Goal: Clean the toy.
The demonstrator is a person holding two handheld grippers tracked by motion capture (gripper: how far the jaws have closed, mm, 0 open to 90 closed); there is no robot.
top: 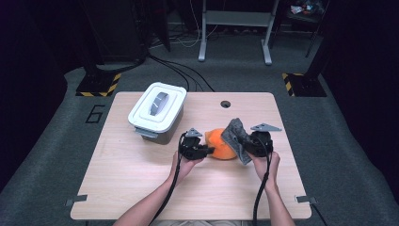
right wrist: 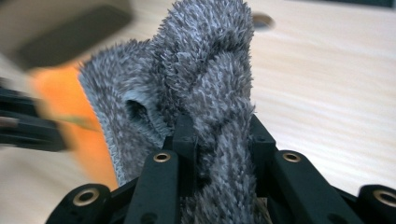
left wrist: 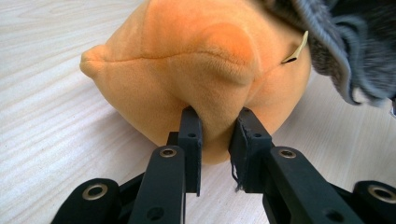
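Observation:
An orange plush toy (top: 221, 143) lies in the middle of the wooden table. My left gripper (top: 207, 149) is at its left side, shut on a fold of the orange plush toy (left wrist: 196, 70); the left gripper (left wrist: 217, 126) pinches the fabric between its pads. A grey fuzzy cloth (top: 236, 134) hangs over the toy's right side. My right gripper (top: 248, 145) is shut on the grey cloth (right wrist: 205, 84), which bunches up between the jaws of the right gripper (right wrist: 219, 135). The toy (right wrist: 70, 107) shows as a blur behind the cloth.
A white lidded box (top: 157, 110) with a grey handle stands at the back left of the table (top: 141, 188). A round cable hole (top: 225, 104) lies near the far edge. Cables and a desk frame stand on the floor beyond.

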